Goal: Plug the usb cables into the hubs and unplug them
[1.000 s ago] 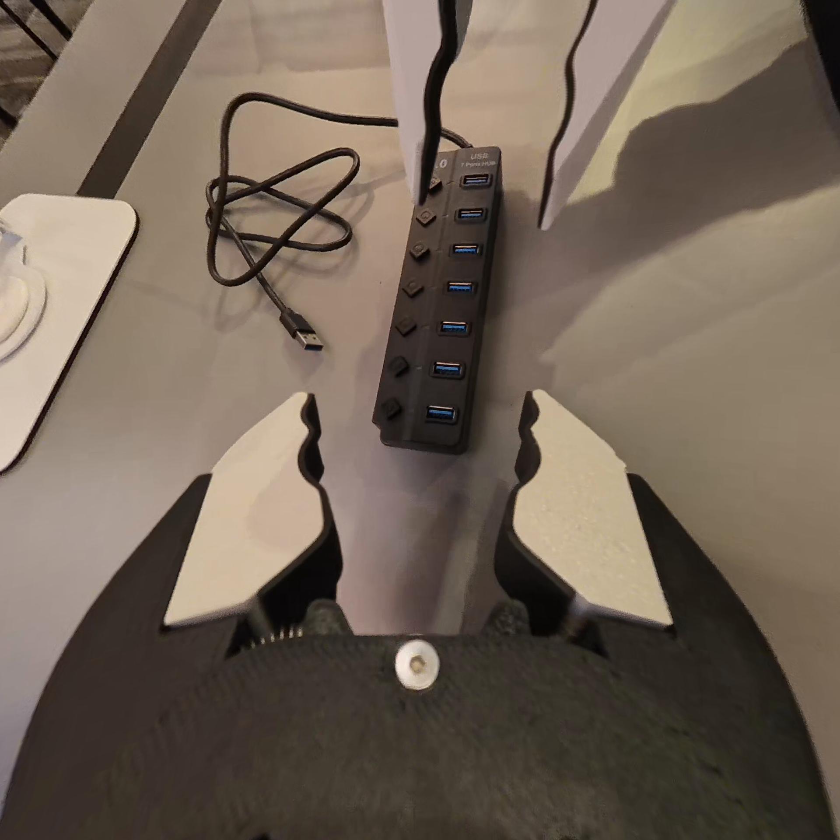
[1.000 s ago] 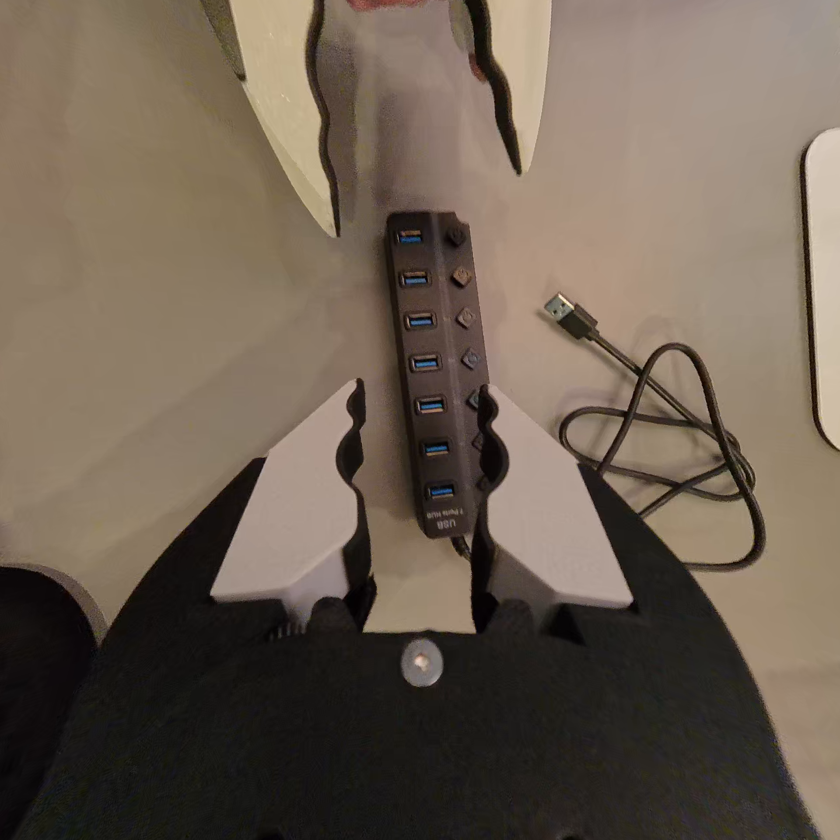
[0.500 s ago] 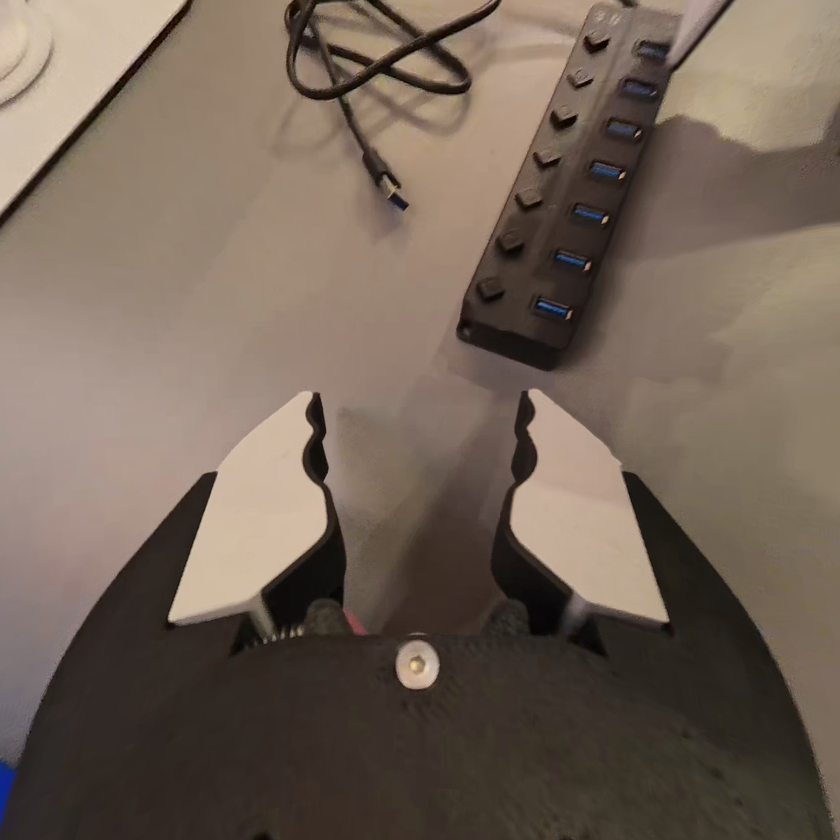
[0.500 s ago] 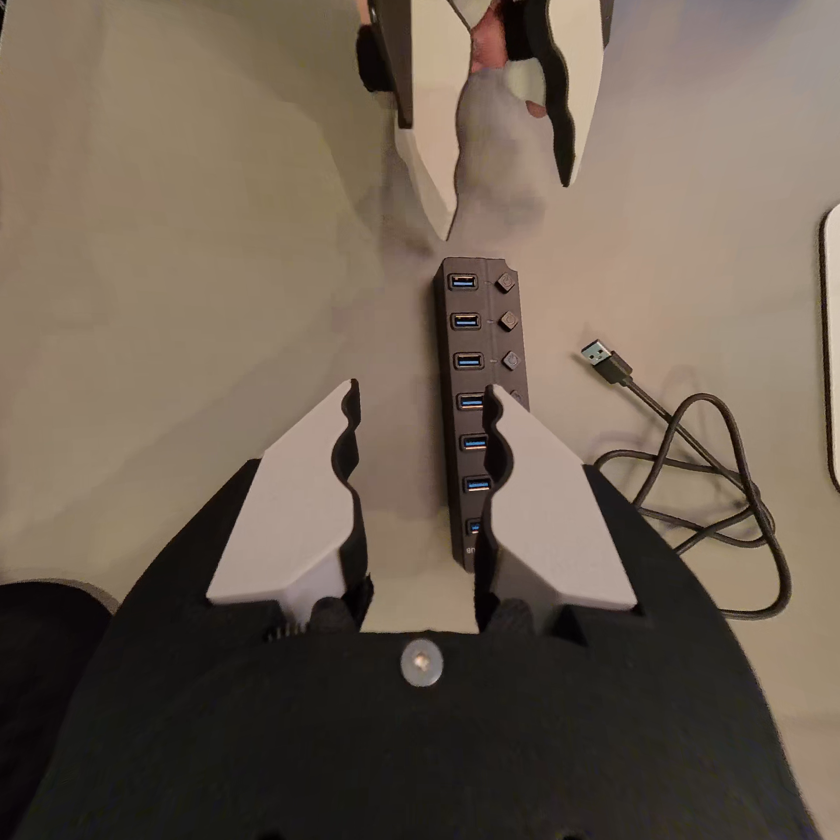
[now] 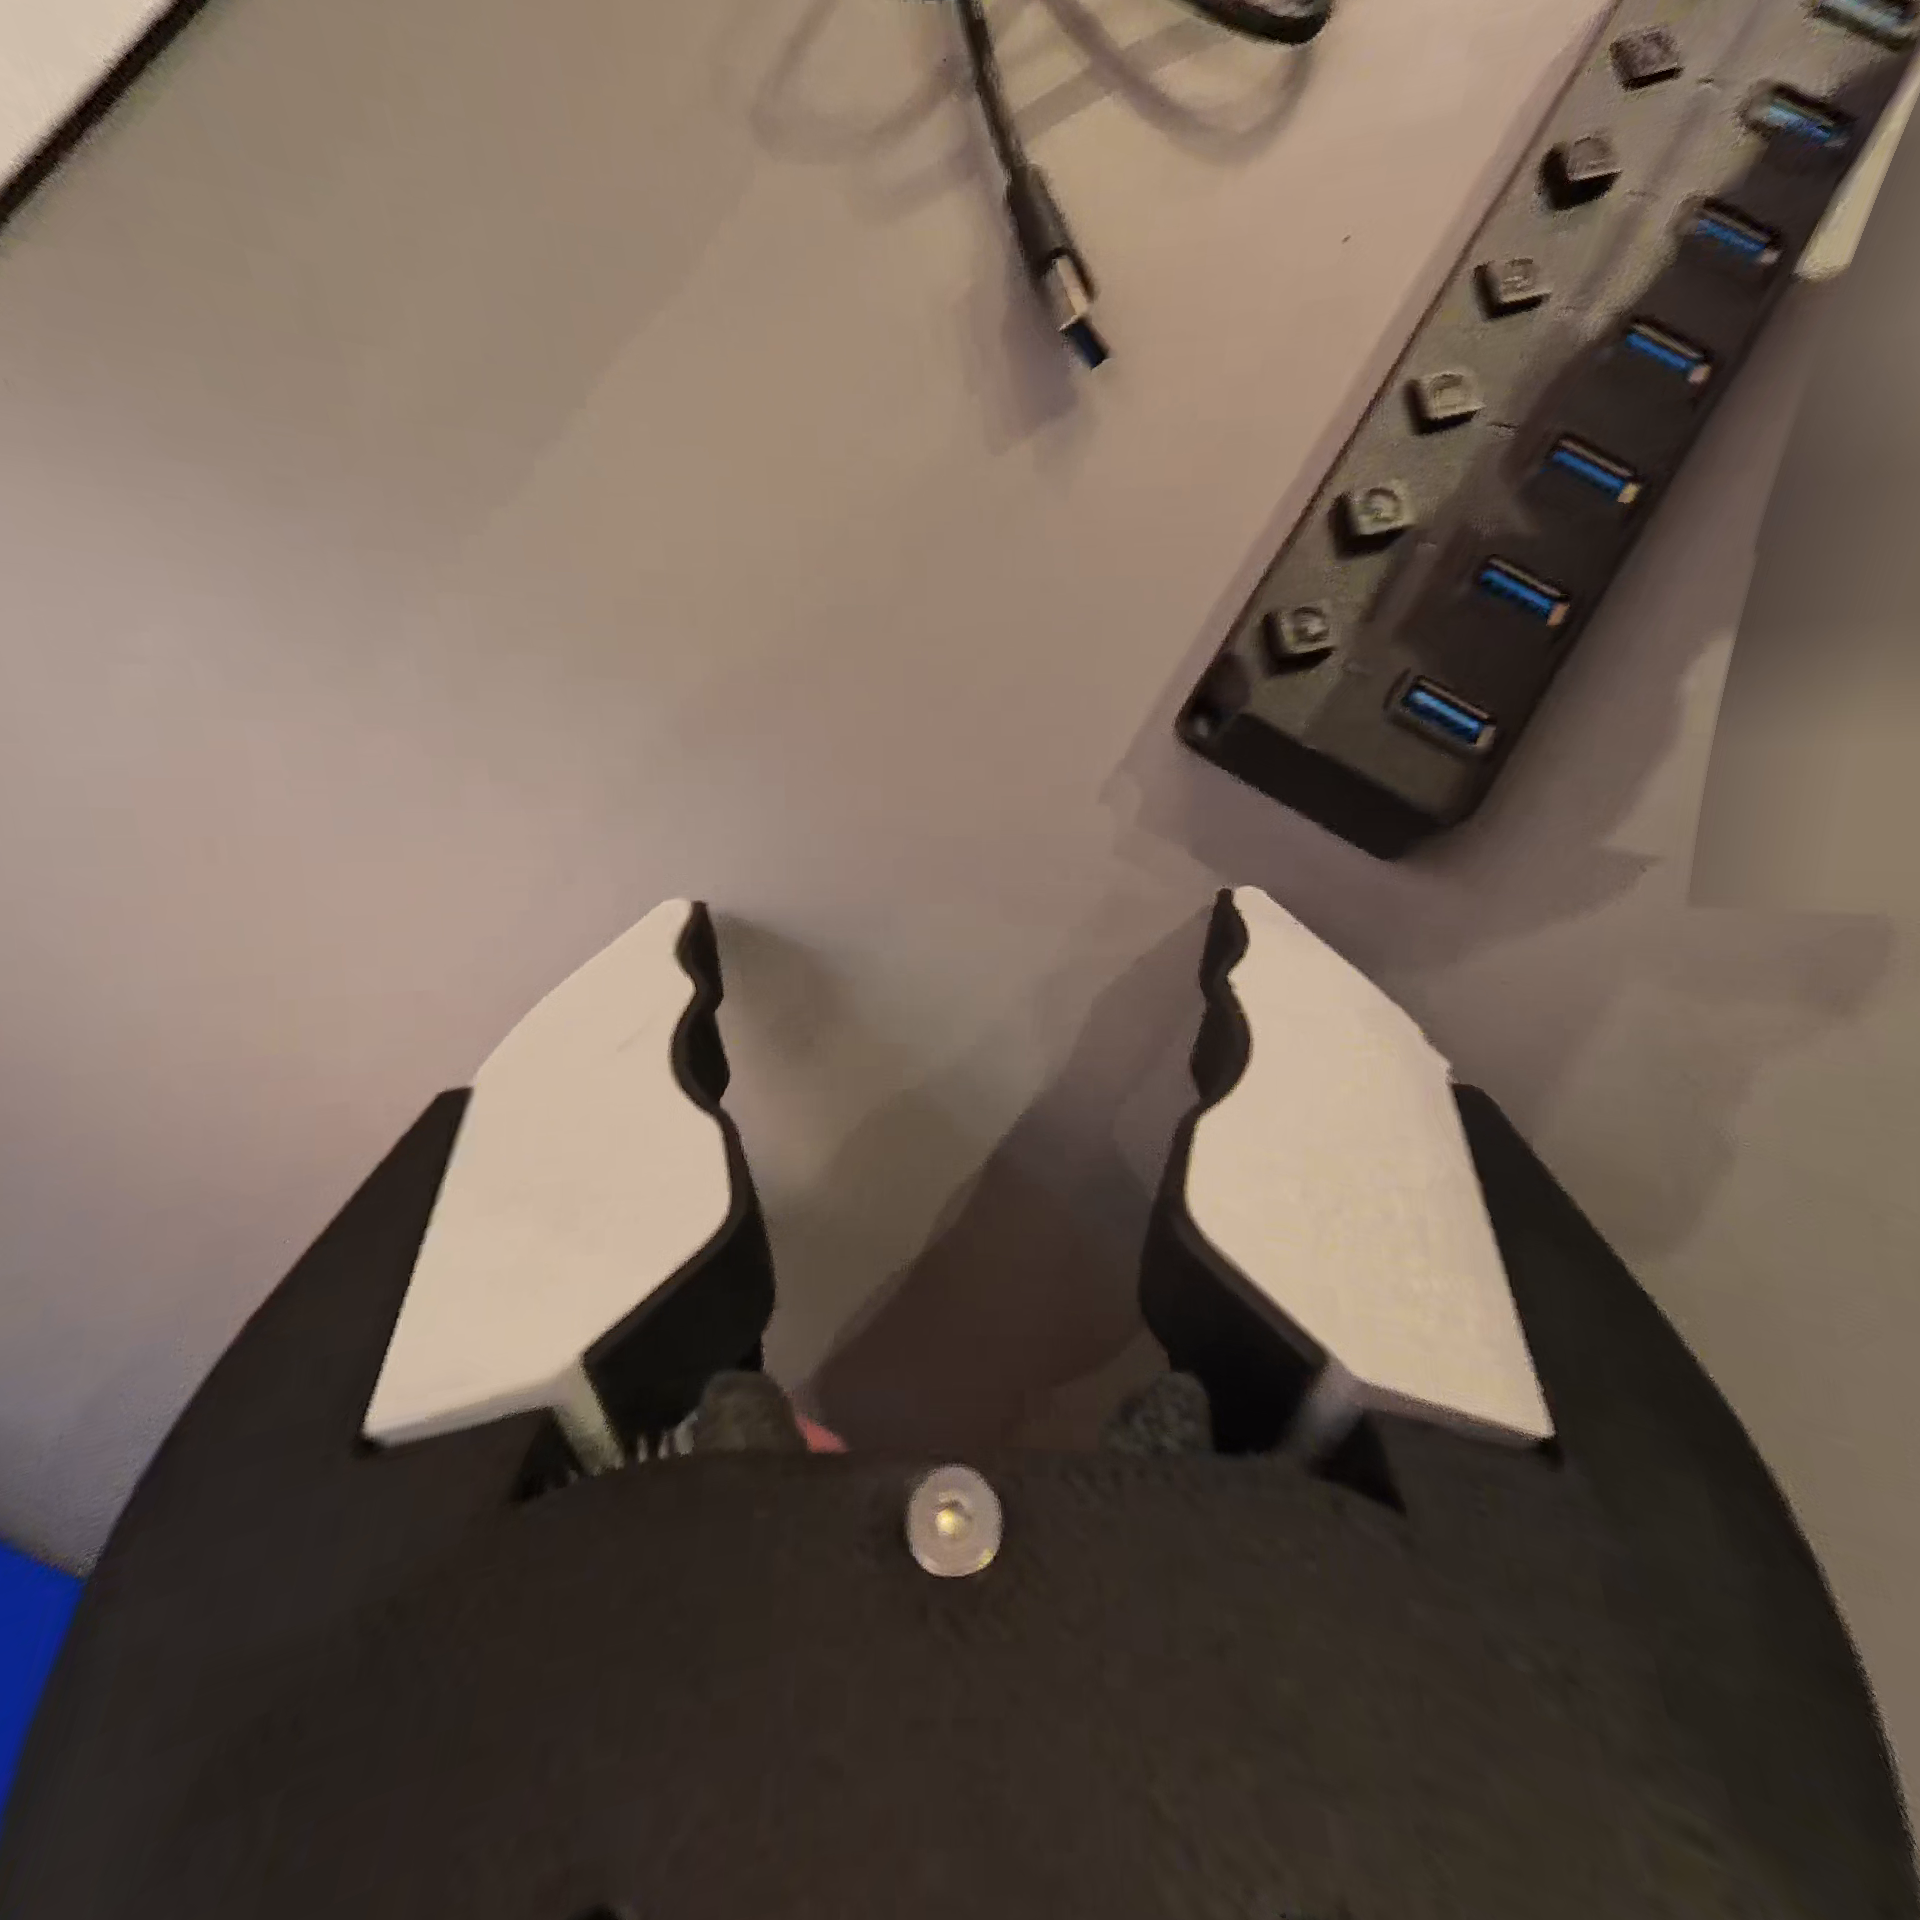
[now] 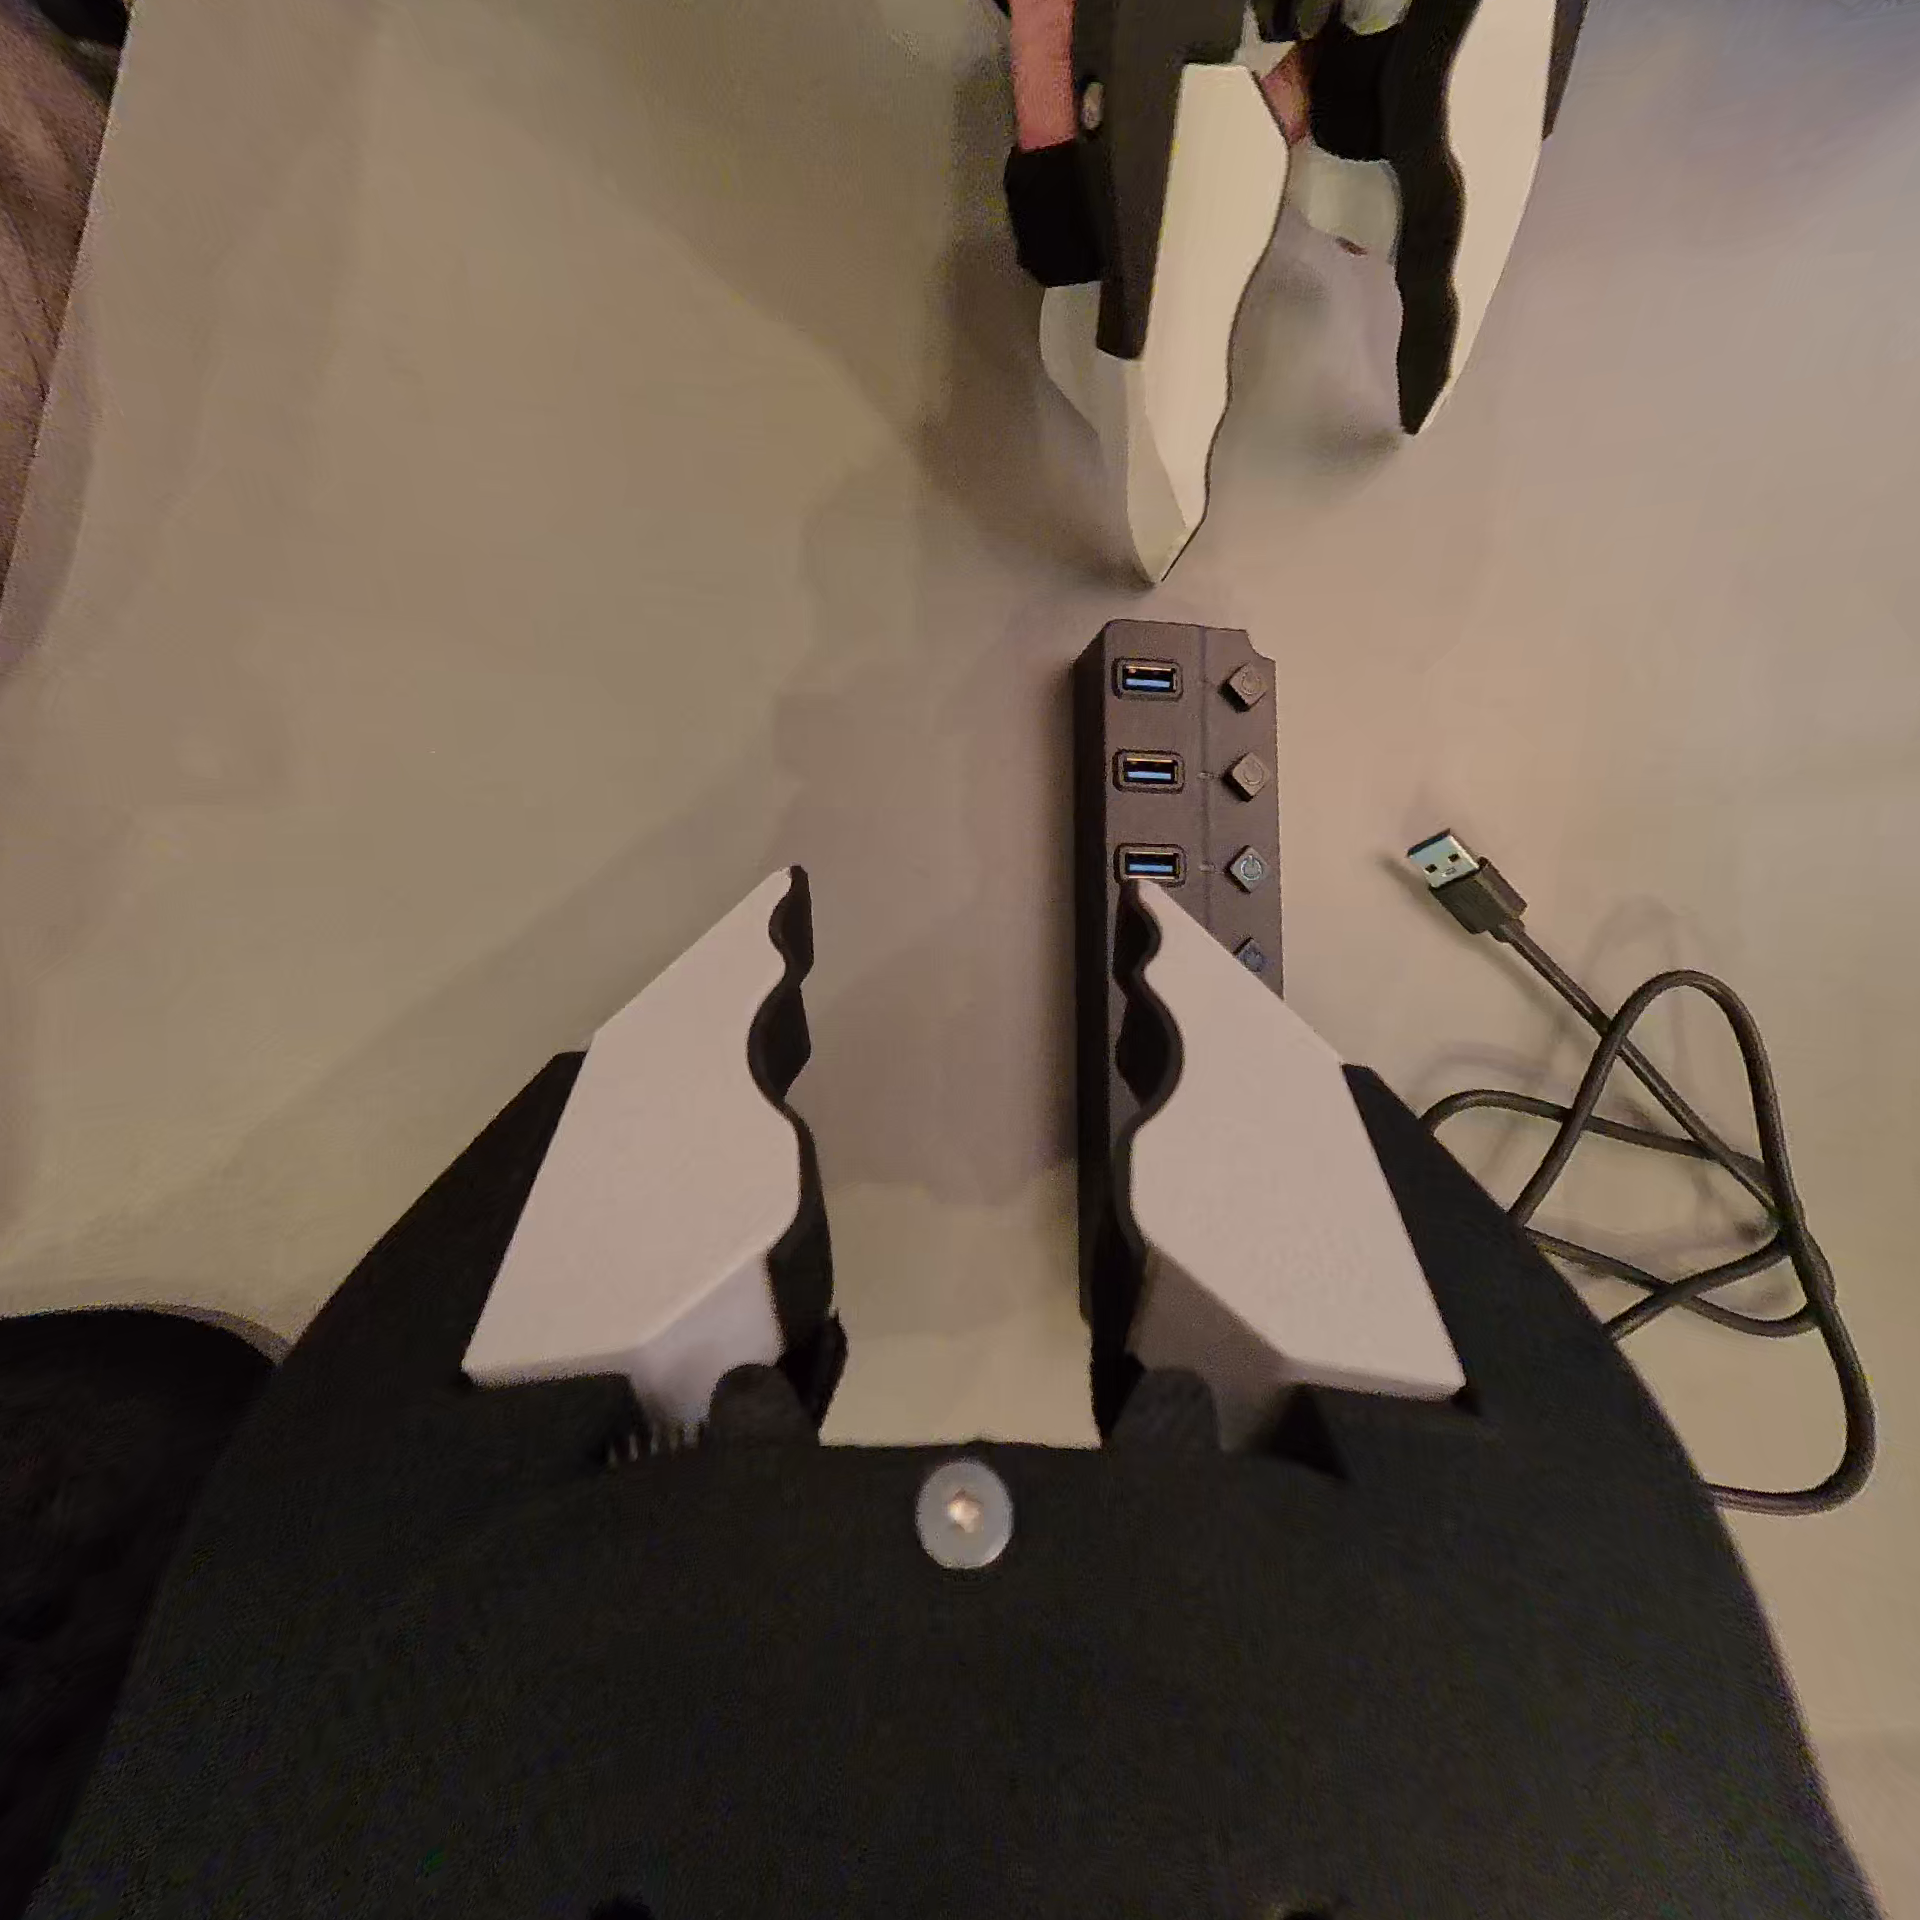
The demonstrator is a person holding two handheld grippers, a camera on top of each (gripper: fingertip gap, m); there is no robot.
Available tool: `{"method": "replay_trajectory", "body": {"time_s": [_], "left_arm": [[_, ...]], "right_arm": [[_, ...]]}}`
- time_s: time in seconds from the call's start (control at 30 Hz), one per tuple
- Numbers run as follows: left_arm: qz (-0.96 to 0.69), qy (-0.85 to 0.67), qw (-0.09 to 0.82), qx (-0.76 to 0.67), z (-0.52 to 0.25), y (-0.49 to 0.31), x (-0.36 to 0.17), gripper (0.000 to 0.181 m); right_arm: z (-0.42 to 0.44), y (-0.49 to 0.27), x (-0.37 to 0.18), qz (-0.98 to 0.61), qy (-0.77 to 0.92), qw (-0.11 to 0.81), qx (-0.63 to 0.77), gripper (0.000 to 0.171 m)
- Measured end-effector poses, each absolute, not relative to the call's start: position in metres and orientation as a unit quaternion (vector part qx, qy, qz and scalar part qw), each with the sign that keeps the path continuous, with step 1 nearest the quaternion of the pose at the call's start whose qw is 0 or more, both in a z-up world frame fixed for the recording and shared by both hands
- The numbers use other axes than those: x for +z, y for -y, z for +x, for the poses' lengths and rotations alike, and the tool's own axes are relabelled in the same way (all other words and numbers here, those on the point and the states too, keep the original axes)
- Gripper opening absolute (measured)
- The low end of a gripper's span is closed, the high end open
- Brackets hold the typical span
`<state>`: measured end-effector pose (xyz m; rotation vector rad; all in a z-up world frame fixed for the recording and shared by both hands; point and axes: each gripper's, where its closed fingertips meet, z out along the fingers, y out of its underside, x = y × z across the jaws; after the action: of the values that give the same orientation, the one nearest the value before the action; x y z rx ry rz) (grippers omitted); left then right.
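On the grey surface (image 6: 416, 623) lies a long black hub (image 6: 1179, 790) with blue holes, its cable (image 6: 1662, 1091) loose beside. Both claws (image 5: 961, 914) (image 6: 961, 883) gape, holding nothing.

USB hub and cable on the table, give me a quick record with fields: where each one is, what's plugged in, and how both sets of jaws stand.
hub: black USB hub flat on the grey table
ports: visible ones empty
cable: black USB cable loose beside the hub, plug unplugged
left gripper: jaws open, empty
right gripper: jaws open, empty, over the hub's near end
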<state>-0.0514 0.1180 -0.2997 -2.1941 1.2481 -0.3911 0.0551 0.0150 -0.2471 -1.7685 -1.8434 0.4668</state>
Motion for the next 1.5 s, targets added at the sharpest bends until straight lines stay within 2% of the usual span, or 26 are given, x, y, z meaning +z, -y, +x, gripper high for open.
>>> {"method": "replay_trajectory", "body": {"time_s": [0.07, 0.17, 0.23, 0.4, 0.43, 0.5, 0.57, 0.63, 0.7, 0.77, 0.83, 0.87, 0.9, 0.93, 1.0, 1.03, 1.13, 1.23, 1.33, 1.4, 1.47, 1.5], "left_arm": [[-0.838, -0.443, 0.283, -0.146, -0.057, -0.124, -0.302, 0.103], [-0.845, -0.420, 0.299, -0.142, -0.060, -0.129, -0.303, 0.113], [-0.861, -0.377, 0.321, -0.119, -0.065, -0.139, -0.299, 0.096], [-0.872, -0.342, 0.337, -0.093, -0.073, -0.146, -0.297, 0.093], [-0.873, -0.338, 0.341, -0.087, -0.074, -0.147, -0.296, 0.088], [-0.874, -0.301, 0.378, -0.041, -0.084, -0.159, -0.291, 0.063], [-0.873, -0.313, 0.371, -0.032, -0.084, -0.155, -0.293, 0.052], [-0.893, -0.293, 0.337, -0.063, -0.079, -0.149, -0.295, 0.031], [-0.889, -0.284, 0.350, -0.077, -0.075, -0.151, -0.289, 0.025], [-0.892, -0.281, 0.348, -0.068, -0.078, -0.151, -0.286, 0.003], [-0.886, -0.297, 0.344, -0.094, -0.071, -0.144, -0.285, 0.006], [-0.885, -0.315, 0.321, -0.120, -0.065, -0.135, -0.289, 0.027], [-0.880, -0.333, 0.302, -0.154, -0.056, -0.125, -0.291, 0.065], [-0.875, -0.347, 0.286, -0.182, -0.049, -0.118, -0.291, 0.082], [-0.886, -0.314, 0.307, -0.146, -0.057, -0.131, -0.292, 0.048], [-0.885, -0.312, 0.331, -0.097, -0.065, -0.141, -0.294, 0.040], [-0.880, -0.319, 0.350, -0.039, -0.072, -0.149, -0.293, 0.041], [-0.879, -0.310, 0.360, 0.028, -0.088, -0.156, -0.294, 0.016], [-0.885, -0.303, 0.354, 0.001, -0.089, -0.152, -0.295, 0.010], [-0.886, -0.315, 0.331, -0.076, -0.072, -0.140, -0.290, 0.026], [-0.889, -0.315, 0.304, -0.137, -0.059, -0.129, -0.287, 0.020], [-0.891, -0.310, 0.298, -0.146, -0.057, -0.128, -0.289, 0.025]], "right_arm": [[0.054, -0.013, -0.246, -0.654, 0.686, 0.268, 0.174, 0.056], [0.054, -0.010, -0.245, -0.651, 0.687, 0.270, 0.179, 0.056], [0.054, -0.009, -0.244, -0.649, 0.686, 0.272, 0.185, 0.055], [0.056, -0.007, -0.242, -0.647, 0.685, 0.277, 0.189, 0.055], [0.057, -0.006, -0.241, -0.646, 0.685, 0.277, 0.189, 0.055], [0.059, -0.005, -0.241, -0.646, 0.686, 0.278, 0.188, 0.055], [0.061, -0.005, -0.241, -0.646, 0.686, 0.278, 0.188, 0.055], [0.062, -0.004, -0.240, -0.645, 0.685, 0.279, 0.193, 0.055], [0.062, -0.003, -0.240, -0.645, 0.683, 0.280, 0.197, 0.055], [0.063, -0.003, -0.241, -0.645, 0.684, 0.279, 0.197, 0.055], [0.063, -0.003, -0.242, -0.645, 0.684, 0.277, 0.198, 0.054], [0.064, -0.002, -0.243, -0.645, 0.685, 0.276, 0.198, 0.054], [0.064, -0.002, -0.243, -0.644, 0.685, 0.275, 0.199, 0.054], [0.064, -0.002, -0.243, -0.644, 0.685, 0.275, 0.200, 0.054], [0.063, -0.002, -0.244, -0.644, 0.686, 0.274, 0.202, 0.054], [0.063, -0.002, -0.244, -0.643, 0.686, 0.274, 0.202, 0.054], [0.063, -0.002, -0.245, -0.643, 0.687, 0.272, 0.203, 0.054], [0.063, -0.001, -0.244, -0.642, 0.689, 0.271, 0.202, 0.054], [0.063, 0.000, -0.244, -0.641, 0.689, 0.272, 0.202, 0.054], [0.063, 0.000, -0.244, -0.641, 0.688, 0.272, 0.204, 0.054], [0.063, 0.002, -0.245, -0.639, 0.690, 0.270, 0.206, 0.053], [0.063, 0.003, -0.245, -0.639, 0.691, 0.270, 0.206, 0.053]]}}
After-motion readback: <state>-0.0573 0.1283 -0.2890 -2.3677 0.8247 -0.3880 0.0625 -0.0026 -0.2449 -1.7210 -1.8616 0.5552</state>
